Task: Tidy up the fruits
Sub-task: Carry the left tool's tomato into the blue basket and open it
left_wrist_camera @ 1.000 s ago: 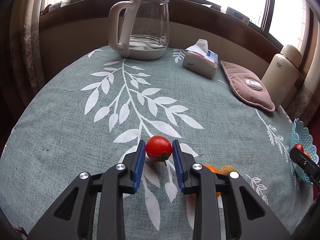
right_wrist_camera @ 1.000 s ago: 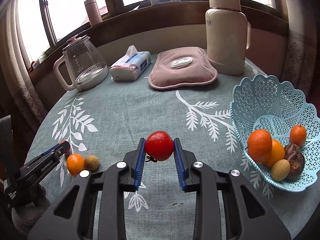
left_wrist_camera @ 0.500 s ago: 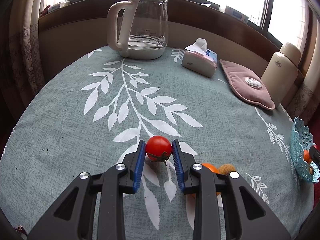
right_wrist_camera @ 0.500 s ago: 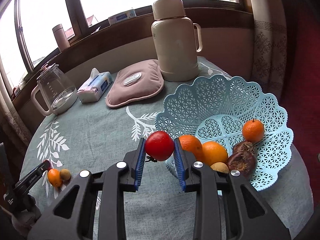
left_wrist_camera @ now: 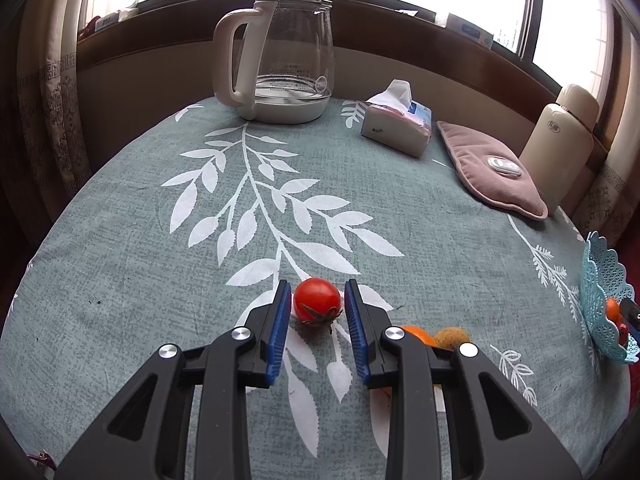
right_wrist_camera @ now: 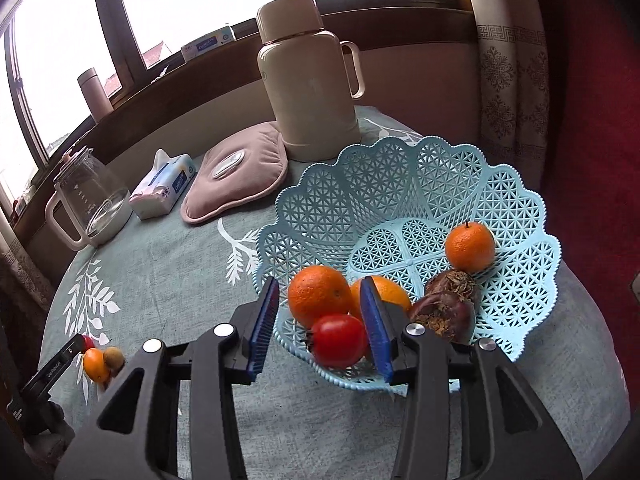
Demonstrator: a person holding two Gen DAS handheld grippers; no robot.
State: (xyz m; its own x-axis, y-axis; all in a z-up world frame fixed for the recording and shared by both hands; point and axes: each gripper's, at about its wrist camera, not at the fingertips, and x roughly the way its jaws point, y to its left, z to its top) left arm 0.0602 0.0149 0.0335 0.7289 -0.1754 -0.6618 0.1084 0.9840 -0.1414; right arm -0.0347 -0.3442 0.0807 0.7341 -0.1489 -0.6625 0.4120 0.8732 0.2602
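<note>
In the right wrist view my right gripper [right_wrist_camera: 318, 324] is open over the near rim of the light blue basket [right_wrist_camera: 520, 216]. A red tomato [right_wrist_camera: 339, 340] lies in the basket between the jaws, free of the left one. The basket also holds oranges [right_wrist_camera: 320, 295], a small orange [right_wrist_camera: 470, 246] and two dark fruits [right_wrist_camera: 442, 314]. In the left wrist view my left gripper [left_wrist_camera: 316, 308] is open around a second red tomato [left_wrist_camera: 317, 299] that rests on the tablecloth. An orange [left_wrist_camera: 416, 332] and a brown kiwi [left_wrist_camera: 451, 337] lie just right of it.
A glass kettle [left_wrist_camera: 286, 52], a tissue box [left_wrist_camera: 398, 124], a pink heat pad [left_wrist_camera: 492, 172] and a cream thermos [right_wrist_camera: 310, 80] stand along the table's far side. The basket's edge [left_wrist_camera: 604, 300] shows at the far right of the left wrist view.
My right gripper carried its tomato over the basket and opened; the tomato now lies in the basket. My left gripper has stayed around its tomato, hardly moving.
</note>
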